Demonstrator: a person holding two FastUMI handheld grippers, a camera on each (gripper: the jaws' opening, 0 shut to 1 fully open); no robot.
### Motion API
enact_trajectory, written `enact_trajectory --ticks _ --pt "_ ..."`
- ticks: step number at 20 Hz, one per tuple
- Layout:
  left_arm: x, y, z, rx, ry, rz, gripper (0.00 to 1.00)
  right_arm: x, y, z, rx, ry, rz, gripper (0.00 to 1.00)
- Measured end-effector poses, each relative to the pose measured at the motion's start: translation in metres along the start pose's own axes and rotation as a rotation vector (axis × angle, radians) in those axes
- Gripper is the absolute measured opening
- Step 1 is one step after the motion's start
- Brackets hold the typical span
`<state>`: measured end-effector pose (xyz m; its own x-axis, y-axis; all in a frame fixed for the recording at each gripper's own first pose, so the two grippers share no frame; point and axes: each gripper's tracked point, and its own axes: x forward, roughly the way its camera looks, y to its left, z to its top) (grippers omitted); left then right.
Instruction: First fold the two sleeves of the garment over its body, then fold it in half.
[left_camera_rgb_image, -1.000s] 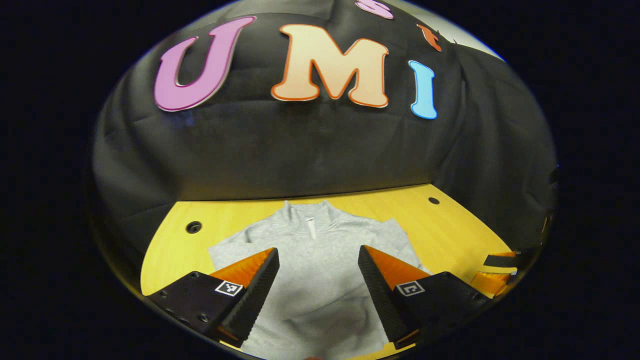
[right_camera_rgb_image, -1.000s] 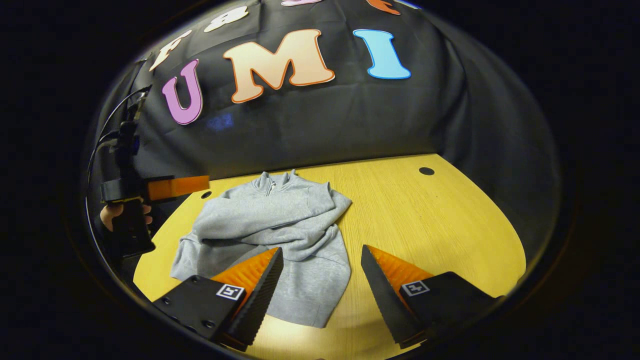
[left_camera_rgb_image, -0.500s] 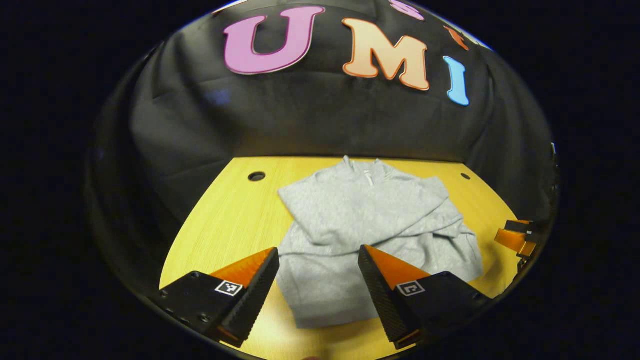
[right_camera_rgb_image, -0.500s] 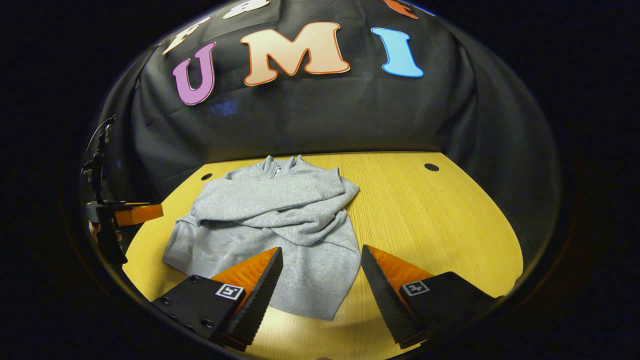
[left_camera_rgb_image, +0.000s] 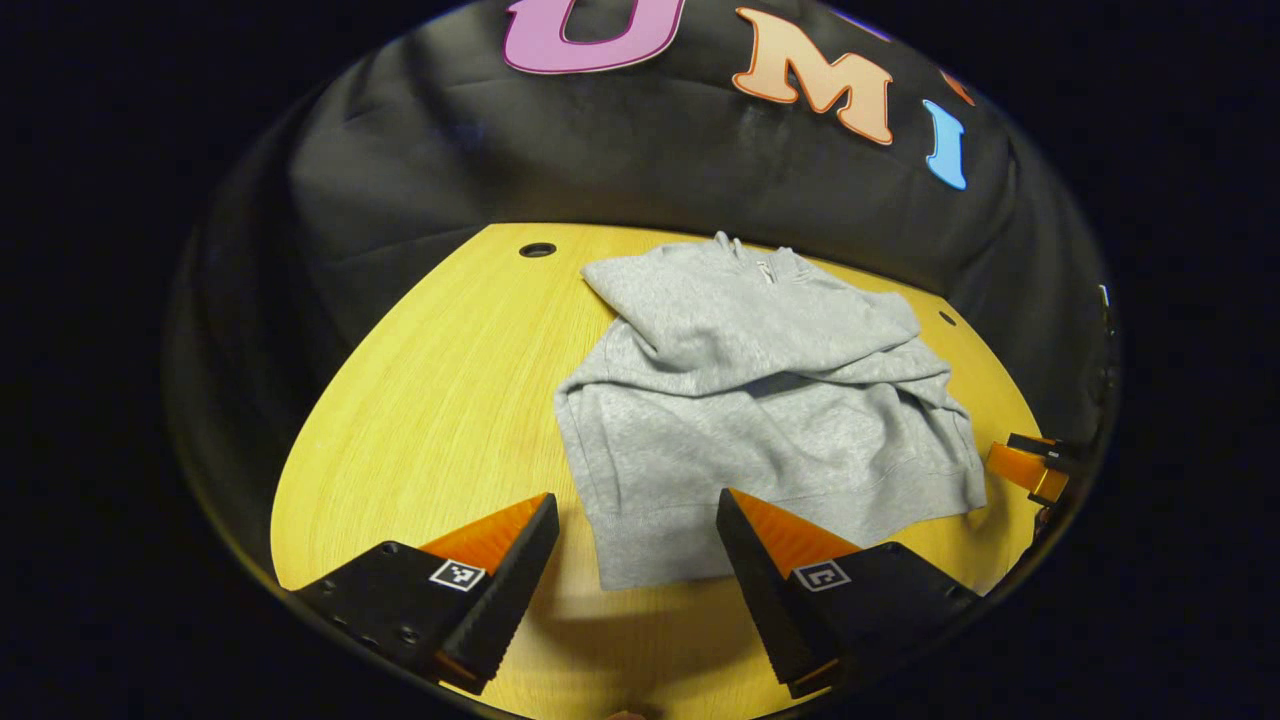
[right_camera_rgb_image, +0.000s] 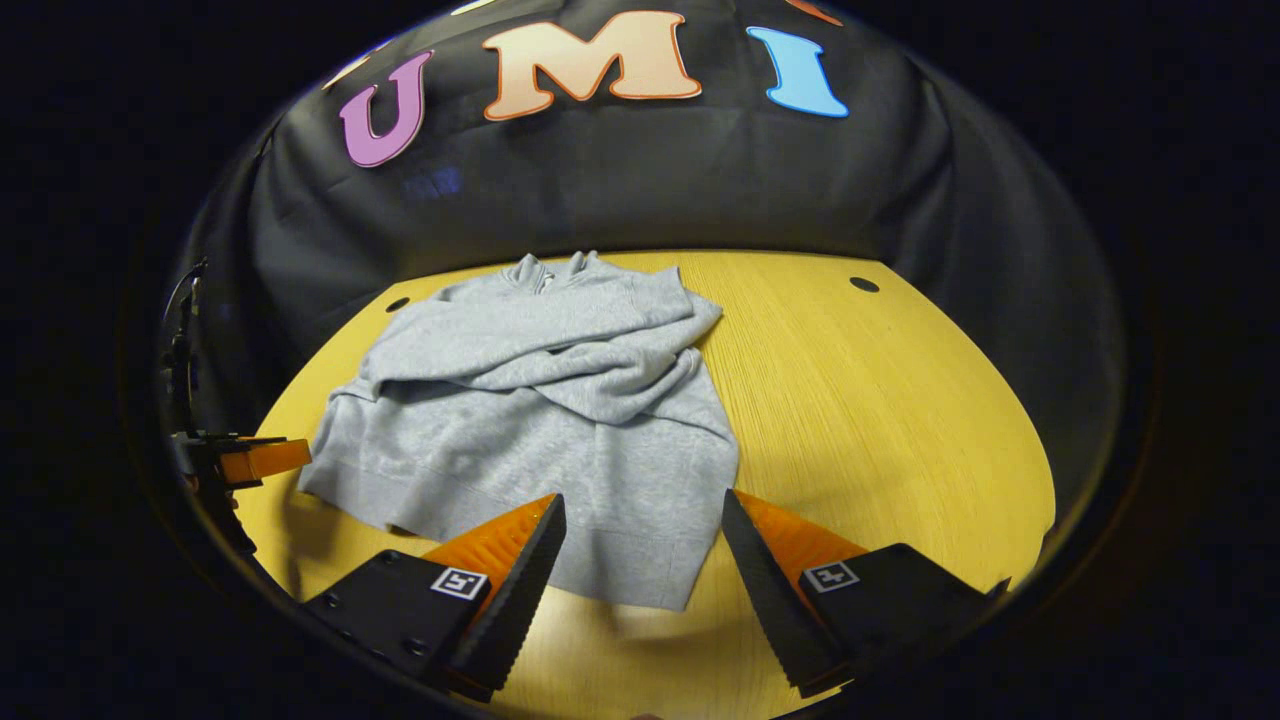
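Sweater (left_camera_rgb_image: 760, 420) lies on the counter (left_camera_rgb_image: 420, 400), sleeves folded over; both grippers (left_camera_rgb_image: 638, 560) (right_camera_rgb_image: 640, 560) spread at its six-o'clock hem.

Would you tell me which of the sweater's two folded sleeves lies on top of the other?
On the sweater, the sleeve running from its right-view left shoulder lies on top; the other sleeve sits beneath it, nearer the hem.
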<state>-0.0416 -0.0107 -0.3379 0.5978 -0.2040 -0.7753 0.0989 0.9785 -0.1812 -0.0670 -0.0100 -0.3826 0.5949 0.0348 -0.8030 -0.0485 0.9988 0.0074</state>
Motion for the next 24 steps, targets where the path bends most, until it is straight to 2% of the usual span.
enact_trajectory --ticks 1,3,4,8,10,11,14,16,17,18,19,20,21,22,23,24 --pt "0.005 -0.002 -0.004 -0.005 0.011 -0.005 0.95 0.003 -0.001 -0.01 0.004 0.028 -0.01 0.95" --pt "0.013 -0.002 -0.01 -0.006 0.032 -0.003 0.96 0.008 -0.001 -0.021 0.012 0.062 -0.016 0.98" --pt "0.014 -0.002 -0.013 -0.01 0.041 -0.001 0.95 0.009 -0.001 -0.026 0.013 0.08 -0.016 0.95" --pt "0.016 -0.002 -0.017 0.023 0.048 0.015 0.96 0.011 0.001 -0.044 0.003 0.137 -0.027 0.95" --pt "0.017 -0.002 -0.02 0.067 0.056 0.031 0.96 0.011 0.001 -0.044 0.011 0.137 -0.029 0.99" --pt "0.017 -0.003 -0.019 0.076 0.051 0.035 0.96 0.01 0.001 -0.045 0.014 0.143 -0.032 0.96" --pt "0.016 -0.004 -0.017 0.056 0.031 0.048 0.94 0.011 0.003 -0.047 0.002 0.156 -0.025 0.99" --pt "0.018 -0.007 -0.018 0.049 0.029 0.044 0.9 0.011 0.006 -0.046 0.003 0.178 -0.014 0.91" --pt "0.019 -0.01 -0.019 0.059 0.037 0.032 0.86 0.011 0.007 -0.046 0.004 0.189 -0.012 0.87" --pt "0.018 -0.012 -0.019 0.069 0.038 0.019 0.8 0.014 0.01 -0.046 0.005 0.192 0.002 0.71" --pt "0.018 -0.014 -0.018 0.071 0.036 0.006 0.69 0.014 0.012 -0.046 0.018 0.193 0.014 0.55" --pt "0.018 -0.015 -0.017 0.065 0.033 -0.004 0.66 0.015 0.015 -0.046 0.029 0.192 0.032 0.4" --pt "0.02 -0.016 -0.017 0.058 0.027 -0.011 0.53 0.013 0.017 -0.046 0.045 0.195 0.035 0.33" --pt "0.019 -0.018 -0.016 0.05 0.02 -0.027 0.46 0.014 0.016 -0.045 0.048 0.194 0.046 0.19" --pt "0.02 -0.024 -0.013 0.019 -0.003 -0.062 0.38 0.01 0.017 -0.044 0.054 0.199 0.045 0.15" --pt "0.024 -0.025 -0.012 -0.028 -0.028 -0.07 0.07 0.014 0.017 -0.042 0.049 0.201 0.036 0.1"
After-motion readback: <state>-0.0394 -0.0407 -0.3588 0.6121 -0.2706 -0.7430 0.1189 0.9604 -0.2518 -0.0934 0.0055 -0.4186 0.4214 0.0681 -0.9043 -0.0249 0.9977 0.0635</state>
